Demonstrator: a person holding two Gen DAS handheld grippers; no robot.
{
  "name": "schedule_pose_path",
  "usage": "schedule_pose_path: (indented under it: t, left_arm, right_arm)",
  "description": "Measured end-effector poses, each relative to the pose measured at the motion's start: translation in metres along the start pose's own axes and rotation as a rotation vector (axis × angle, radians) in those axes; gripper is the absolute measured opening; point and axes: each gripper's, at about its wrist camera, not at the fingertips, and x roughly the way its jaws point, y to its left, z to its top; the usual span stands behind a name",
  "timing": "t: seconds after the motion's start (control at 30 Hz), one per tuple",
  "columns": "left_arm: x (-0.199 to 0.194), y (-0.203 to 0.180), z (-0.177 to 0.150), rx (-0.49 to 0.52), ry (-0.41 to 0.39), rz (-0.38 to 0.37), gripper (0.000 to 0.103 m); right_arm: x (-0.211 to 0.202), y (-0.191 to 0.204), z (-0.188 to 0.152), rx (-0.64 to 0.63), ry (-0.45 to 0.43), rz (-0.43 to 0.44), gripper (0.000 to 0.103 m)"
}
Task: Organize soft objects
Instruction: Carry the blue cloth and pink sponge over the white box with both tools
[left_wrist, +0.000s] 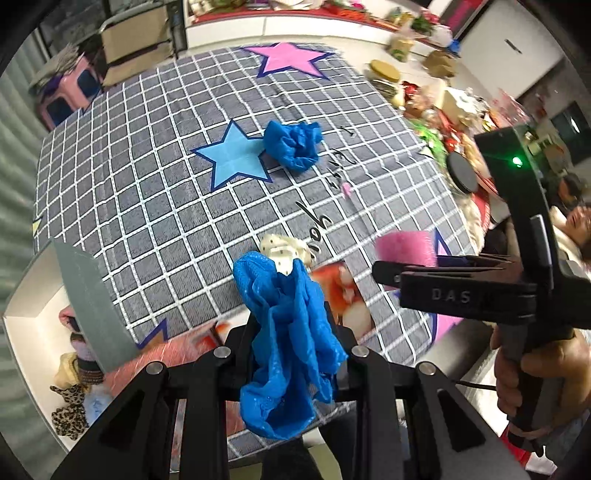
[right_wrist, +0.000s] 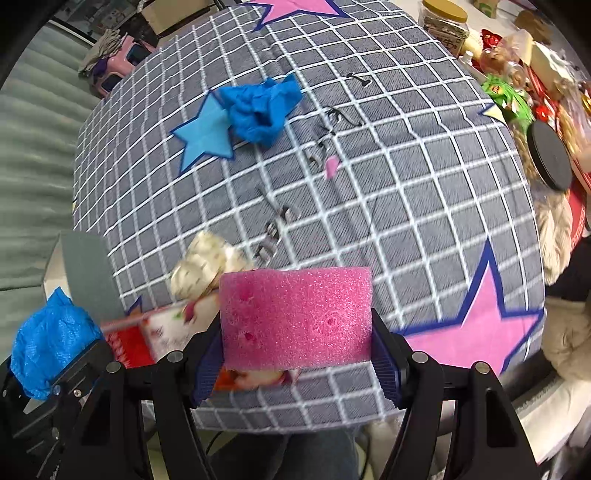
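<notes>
Both tongs are loaded right now. The left tongs (left_wrist: 291, 332) are clenched on a crumpled blue cloth (left_wrist: 291, 343) that hangs limp down the middle of the left wrist view. The right tongs (right_wrist: 297, 350) are squeezing a pink sponge (right_wrist: 295, 317), its long side running straight across between the pads.

What matters next is the box (left_wrist: 22, 314). It sits at the lower left of the left wrist view, flap (left_wrist: 92, 306) up, with other soft bits already inside, so I'd guess that's the drop spot. It's off to the left of both tongs, and the left hand looks clearly nearer. A second blue cloth (right_wrist: 258, 110) lies on the worktop (right_wrist: 424, 192) in the upper part of the frame, well apart from both.
</notes>
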Motion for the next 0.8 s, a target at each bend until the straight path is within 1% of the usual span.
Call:
schedule_pose_path:
  t: [0.17, 0.33, 0.57, 0.8]
  left_arm:
    - [-0.026, 0.008, -0.022, 0.027, -0.049, 0.008, 0.030]
    - [-0.050, 0.028, -0.040, -0.001, -0.103, 0.027, 0.030]
    - [-0.077, 0.077, -0.067, -0.115, -0.170, 0.067, 0.030]
    - [-0.090, 0.126, -0.094, -0.249, -0.197, 0.104, 0.030]
  right_arm:
    - [-0.014, 0.026, -0.029, 0.003, -0.035, 0.021, 0.071]
    - [-0.025, 0.052, -0.047, -0.014, -0.067, 0.024, 0.071]
    - [-0.035, 0.091, -0.062, -0.066, -0.087, 0.033, 0.071]
    - [-0.044, 0.141, -0.064, -0.177, -0.109, 0.029, 0.071]
